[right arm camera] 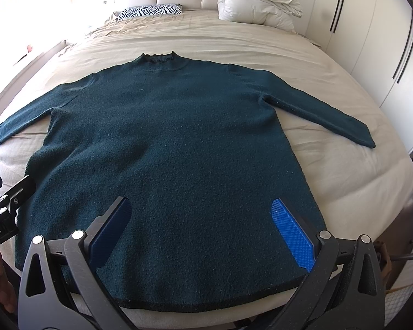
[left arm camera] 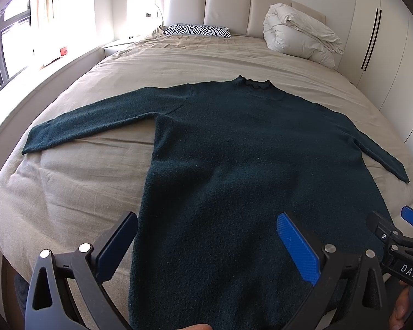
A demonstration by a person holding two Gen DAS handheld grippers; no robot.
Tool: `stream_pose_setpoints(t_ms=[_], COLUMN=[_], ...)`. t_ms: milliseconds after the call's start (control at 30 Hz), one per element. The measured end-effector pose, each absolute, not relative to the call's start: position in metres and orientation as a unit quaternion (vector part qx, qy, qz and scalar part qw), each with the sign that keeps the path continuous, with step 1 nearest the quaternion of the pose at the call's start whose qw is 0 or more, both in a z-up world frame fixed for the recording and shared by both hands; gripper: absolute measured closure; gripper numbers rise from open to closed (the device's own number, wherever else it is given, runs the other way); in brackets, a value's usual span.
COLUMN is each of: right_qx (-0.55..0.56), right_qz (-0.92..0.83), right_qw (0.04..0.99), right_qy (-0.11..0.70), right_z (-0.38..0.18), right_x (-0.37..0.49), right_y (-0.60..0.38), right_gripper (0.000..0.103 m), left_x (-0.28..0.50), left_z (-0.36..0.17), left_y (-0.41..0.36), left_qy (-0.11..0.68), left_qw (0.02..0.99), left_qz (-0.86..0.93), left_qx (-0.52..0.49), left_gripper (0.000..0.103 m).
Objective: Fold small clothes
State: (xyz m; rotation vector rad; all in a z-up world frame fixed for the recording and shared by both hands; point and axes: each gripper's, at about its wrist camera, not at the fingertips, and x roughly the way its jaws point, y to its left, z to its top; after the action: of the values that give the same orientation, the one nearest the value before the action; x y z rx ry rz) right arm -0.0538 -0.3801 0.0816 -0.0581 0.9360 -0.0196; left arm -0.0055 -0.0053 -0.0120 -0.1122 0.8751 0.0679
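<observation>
A dark green sweater (left arm camera: pixel 234 151) lies flat on the beige bed (left arm camera: pixel 68 192), neck toward the headboard, both sleeves spread out sideways. It also shows in the right wrist view (right arm camera: pixel 168 137). My left gripper (left arm camera: pixel 206 236) is open above the sweater's lower left part, near the hem. My right gripper (right arm camera: pixel 203 220) is open above the lower right part of the sweater, just inside its hem. Each gripper shows at the edge of the other's view: the right gripper (left arm camera: pixel 399 231) and the left gripper (right arm camera: pixel 5 192). Neither holds anything.
A zebra-print pillow (left arm camera: pixel 198 30) and a rolled white duvet (left arm camera: pixel 300 33) lie at the head of the bed. White wardrobe doors (left arm camera: pixel 385 41) stand on the right. A bright window (left arm camera: pixel 19 27) is on the left.
</observation>
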Motion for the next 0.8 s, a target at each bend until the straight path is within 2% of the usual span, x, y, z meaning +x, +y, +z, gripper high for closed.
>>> stream_pose_setpoints(t_ms=[600,800], right_qx=[-0.029,-0.026], right_qz=[-0.009,-0.007], right_qw=[0.892,0.890], right_qy=[0.452,0.454], right_z=[0.081,0.078], right_x=[-0.054,-0.054], right_y=[-0.380,-0.379], right_gripper=[0.000,0.000], left_x=[-0.006,-0.006], left_z=[-0.014,-0.011], left_y=[-0.006,0.014], left_qy=[0.428,0.412], left_qw=[0.901,0.906], left_qz=[0.028,0.010], left_qx=[-0.059,-0.097], left_gripper=[0.000,0.000])
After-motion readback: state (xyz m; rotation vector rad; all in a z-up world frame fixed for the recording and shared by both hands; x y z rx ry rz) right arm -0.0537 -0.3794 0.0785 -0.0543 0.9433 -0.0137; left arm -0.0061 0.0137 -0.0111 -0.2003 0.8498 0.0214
